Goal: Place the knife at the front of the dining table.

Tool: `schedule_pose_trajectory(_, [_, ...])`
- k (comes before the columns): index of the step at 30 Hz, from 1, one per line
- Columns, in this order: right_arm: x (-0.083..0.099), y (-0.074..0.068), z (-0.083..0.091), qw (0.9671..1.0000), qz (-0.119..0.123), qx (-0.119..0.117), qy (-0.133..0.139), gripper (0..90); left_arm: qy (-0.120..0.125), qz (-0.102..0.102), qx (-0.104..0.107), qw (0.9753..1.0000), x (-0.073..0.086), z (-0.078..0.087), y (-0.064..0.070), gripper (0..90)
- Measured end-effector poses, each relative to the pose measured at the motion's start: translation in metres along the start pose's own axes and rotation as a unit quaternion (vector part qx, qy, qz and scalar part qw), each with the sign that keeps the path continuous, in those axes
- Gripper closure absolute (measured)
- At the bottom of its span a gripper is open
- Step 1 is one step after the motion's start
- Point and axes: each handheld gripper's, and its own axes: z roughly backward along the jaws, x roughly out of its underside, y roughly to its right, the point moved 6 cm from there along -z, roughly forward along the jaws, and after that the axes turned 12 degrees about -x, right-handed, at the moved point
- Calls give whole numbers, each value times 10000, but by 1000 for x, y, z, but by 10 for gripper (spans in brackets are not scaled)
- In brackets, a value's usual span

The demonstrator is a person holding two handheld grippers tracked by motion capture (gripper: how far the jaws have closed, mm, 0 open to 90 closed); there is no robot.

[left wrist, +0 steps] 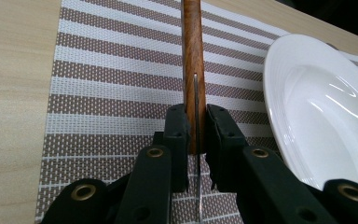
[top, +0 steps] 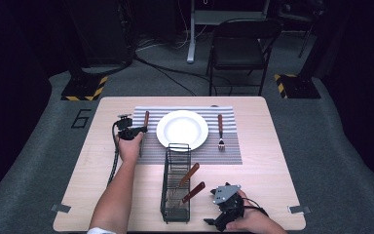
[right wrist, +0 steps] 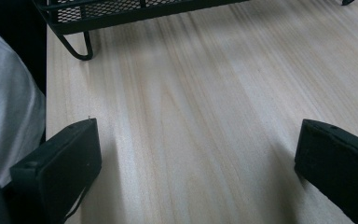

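A knife with a brown wooden handle (left wrist: pixel 193 70) lies lengthwise on the striped placemat (left wrist: pixel 112 93), just left of the white plate (left wrist: pixel 326 107). My left gripper (left wrist: pixel 196 126) is shut on the knife where handle meets blade, and the thin blade runs back between the jaws, edge up. From above, the left gripper (top: pixel 137 130) sits at the mat's left side by the knife (top: pixel 146 119). My right gripper (top: pixel 215 220) rests low near the table's front edge, right of the wire rack (top: pixel 177 181). Its jaws stand wide apart over bare wood (right wrist: pixel 196 158), open and holding nothing.
A fork (top: pixel 220 131) with a wooden handle lies on the placemat (top: pixel 224 156) right of the plate (top: pixel 182 130). The black wire rack holds two wooden-handled utensils (top: pixel 191 181); its foot (right wrist: pixel 77 46) is close ahead of the right gripper. A folding chair (top: pixel 241 51) stands beyond the table.
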Motion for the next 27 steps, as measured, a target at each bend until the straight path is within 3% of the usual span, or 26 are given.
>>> schedule_pose_trajectory(5, [0, 0, 0, 10000, 26, -1, 0, 0, 24, 45, -28, 10000, -1, -3, -3, 793])
schedule_pose_trajectory(10, [0, 0, 0, 10000, 20, 7, 4, 0, -39, 221, -61, 9997, 2, -8, -4, 793])
schedule_pose_trajectory(13, [0, 1, 0, 10000, 40, 10, 5, 0, -28, 183, -54, 9998, 3, -10, -4, 793])
schedule_pose_trajectory(16, [0, 1, 0, 10000, 39, 10, 6, 0, -39, 328, -46, 9994, 3, -12, -4, 797])
schedule_pose_trajectory(20, [0, 1, 0, 10000, 40, 12, 7, 0, -156, 21, -247, 9996, 1, -15, 2, 799])
schedule_pose_trajectory(27, [0, 1, 0, 10000, 38, 15, 12, 0, -151, 92, -286, 9994, 1, -17, 5, 800])
